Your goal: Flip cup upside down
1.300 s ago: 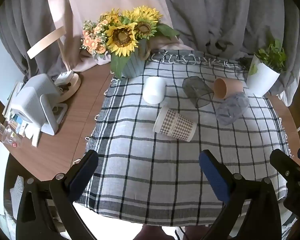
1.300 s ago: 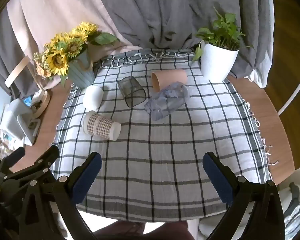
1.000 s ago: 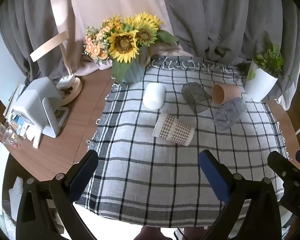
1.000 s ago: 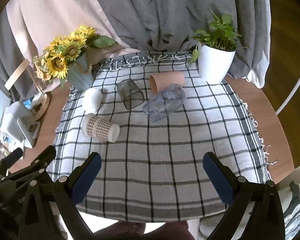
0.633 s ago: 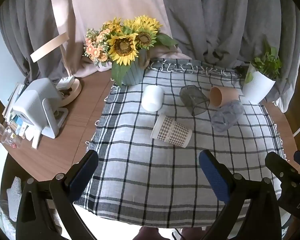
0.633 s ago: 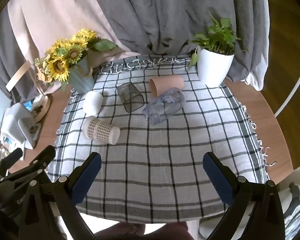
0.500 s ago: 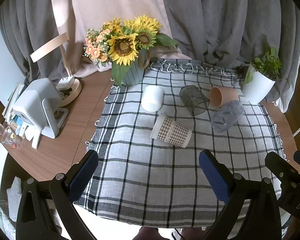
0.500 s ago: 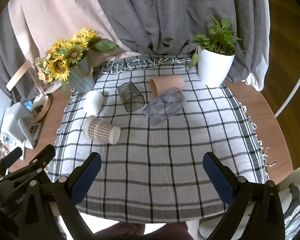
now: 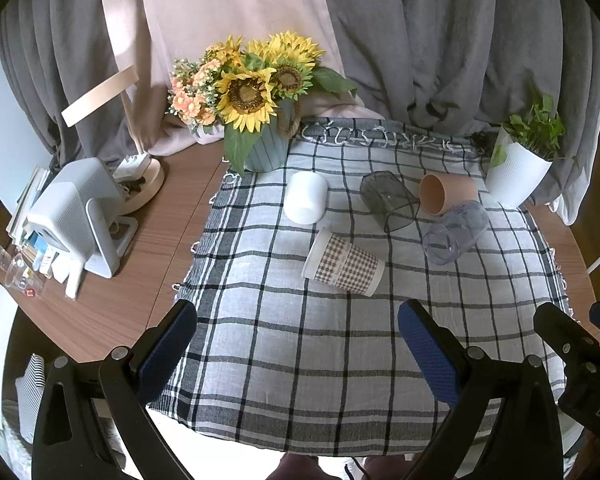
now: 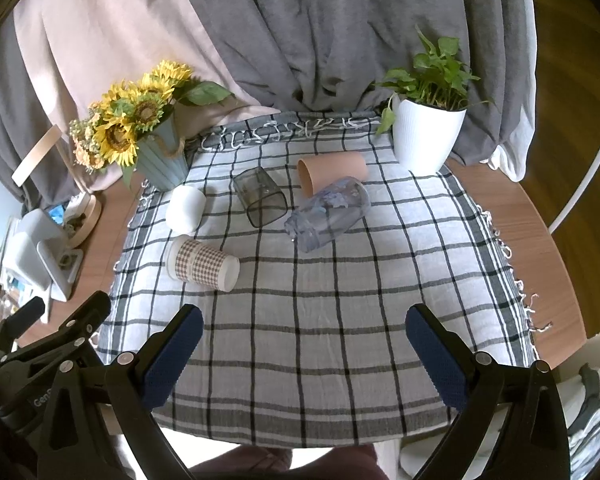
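Several cups lie on their sides on a checked cloth (image 9: 300, 340): a chequered paper cup (image 9: 342, 267) (image 10: 202, 265), a white cup (image 9: 305, 197) (image 10: 186, 208), a smoky clear cup (image 9: 388, 201) (image 10: 261, 197), a peach cup (image 9: 446, 193) (image 10: 332, 172) and a clear bluish cup (image 9: 456, 232) (image 10: 328, 213). My left gripper (image 9: 298, 348) is open and empty, above the cloth's near edge. My right gripper (image 10: 302, 352) is open and empty, also near the front edge. Both are well short of the cups.
A sunflower vase (image 9: 266, 148) stands at the cloth's back left, a white potted plant (image 10: 426, 136) at the back right. A white device (image 9: 80, 212) and a lamp base (image 9: 140, 184) sit on the wooden table (image 9: 148, 248) to the left. Curtains hang behind.
Both grippers have drawn back and up a little, so the table looks slightly farther away. The cups have not moved and both grippers stay open.
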A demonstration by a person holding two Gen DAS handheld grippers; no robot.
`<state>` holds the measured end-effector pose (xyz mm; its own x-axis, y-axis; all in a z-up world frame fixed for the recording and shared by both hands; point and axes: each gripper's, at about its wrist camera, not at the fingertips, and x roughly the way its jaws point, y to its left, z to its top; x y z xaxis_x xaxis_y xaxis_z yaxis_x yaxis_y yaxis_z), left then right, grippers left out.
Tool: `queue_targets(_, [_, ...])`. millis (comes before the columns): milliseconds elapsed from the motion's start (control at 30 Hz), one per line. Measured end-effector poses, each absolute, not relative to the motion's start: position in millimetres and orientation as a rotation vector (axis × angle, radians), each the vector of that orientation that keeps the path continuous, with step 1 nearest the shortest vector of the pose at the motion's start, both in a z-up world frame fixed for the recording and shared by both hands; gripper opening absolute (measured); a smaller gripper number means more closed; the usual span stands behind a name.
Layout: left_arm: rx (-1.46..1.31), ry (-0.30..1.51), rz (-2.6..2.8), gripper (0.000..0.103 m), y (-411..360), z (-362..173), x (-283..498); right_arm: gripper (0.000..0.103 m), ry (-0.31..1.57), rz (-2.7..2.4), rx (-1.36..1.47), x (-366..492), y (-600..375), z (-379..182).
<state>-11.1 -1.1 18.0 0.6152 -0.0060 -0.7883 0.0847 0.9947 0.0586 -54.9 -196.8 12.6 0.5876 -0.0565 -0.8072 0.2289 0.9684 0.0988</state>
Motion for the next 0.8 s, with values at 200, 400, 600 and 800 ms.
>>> queue_targets(200, [0.093, 0.908, -0.054, 0.103, -0.7, 17.9, -11.6, 0.102, 0.929, -0.166, 0.2, -54.6, -197.1, 12.3])
queue_targets(400, [0.094, 0.91, -0.056, 0.103, -0.5, 17.8, -11.1, 0.102, 0.929, -0.166, 0.201, -54.6, -197.1, 11.6])
queue_targets(600, [0.094, 0.913, -0.057, 0.103, 0.5, 17.0, -11.2, 0.102, 0.928, -0.167, 0.203, -54.2, -197.0, 10.8])
queue_targets(800, [0.095, 0.918, -0.06, 0.103, 1.0, 15.4, -9.7, 0.102, 0.929, -0.167, 0.203, -53.7, -197.6, 11.0])
